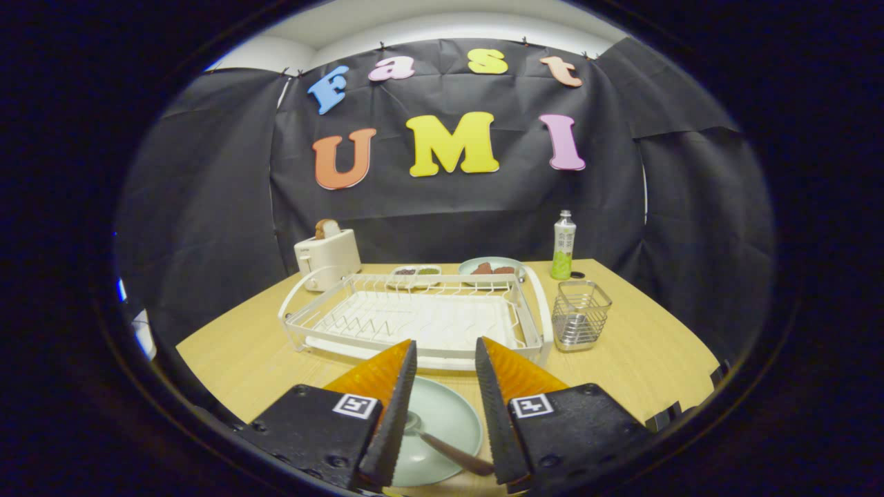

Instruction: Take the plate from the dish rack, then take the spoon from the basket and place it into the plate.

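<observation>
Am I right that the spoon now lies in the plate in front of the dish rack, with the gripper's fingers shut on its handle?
Not quite. In the gripper view the spoon does lie in the plate in front of the dish rack, but the gripper is open, its fingers apart either side of the spoon.

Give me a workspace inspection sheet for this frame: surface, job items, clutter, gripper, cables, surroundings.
Surface: light wooden table, no spills seen.
Job items: pale green plate lies on the table in front of the white dish rack; the spoon lies in the plate, bowl toward the rack. The wire basket stands beside the rack and looks empty; the rack holds no dishes.
Clutter: toaster with bread in its slot, a small two-part dish, a second plate with brown food and a bottle, all beyond the rack.
Gripper: gripper open, fingers apart above the plate, holding nothing.
Cables: nothing seen.
Surroundings: black cloth booth wall.
</observation>
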Tool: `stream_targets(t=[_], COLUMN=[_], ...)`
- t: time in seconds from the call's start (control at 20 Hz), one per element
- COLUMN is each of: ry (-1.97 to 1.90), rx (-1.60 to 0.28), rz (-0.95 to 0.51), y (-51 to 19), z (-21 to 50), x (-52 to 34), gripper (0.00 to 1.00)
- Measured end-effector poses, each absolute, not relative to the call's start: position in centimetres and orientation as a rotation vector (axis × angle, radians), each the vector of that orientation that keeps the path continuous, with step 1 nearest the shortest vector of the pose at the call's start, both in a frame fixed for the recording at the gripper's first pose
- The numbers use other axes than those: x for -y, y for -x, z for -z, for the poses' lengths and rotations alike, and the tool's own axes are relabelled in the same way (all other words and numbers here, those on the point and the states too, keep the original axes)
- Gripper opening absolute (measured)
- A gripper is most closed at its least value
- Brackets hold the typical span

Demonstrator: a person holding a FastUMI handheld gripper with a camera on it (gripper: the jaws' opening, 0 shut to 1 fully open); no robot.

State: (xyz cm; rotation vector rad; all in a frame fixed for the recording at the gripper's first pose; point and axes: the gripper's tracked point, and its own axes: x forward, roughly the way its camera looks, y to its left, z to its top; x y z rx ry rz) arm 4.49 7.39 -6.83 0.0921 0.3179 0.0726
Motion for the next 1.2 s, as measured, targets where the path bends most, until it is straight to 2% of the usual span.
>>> stream_targets(t=[0.15, 0.3, 0.75, 1.2], ry=[-0.114, -0.098, 0.028, 0.039], rx=[-0.294, -0.259, -0.157, -0.160], rz=[-0.050, -0.022, 0.018, -0.017], y=[-2.6, -0.5, 5.3, 5.4], z=[5.5, 3.3, -3.0, -2.1], x=[-5.6, -4.0, -3.9, -5.3], gripper=[0.85, 0.94, 0.96, 0.96])
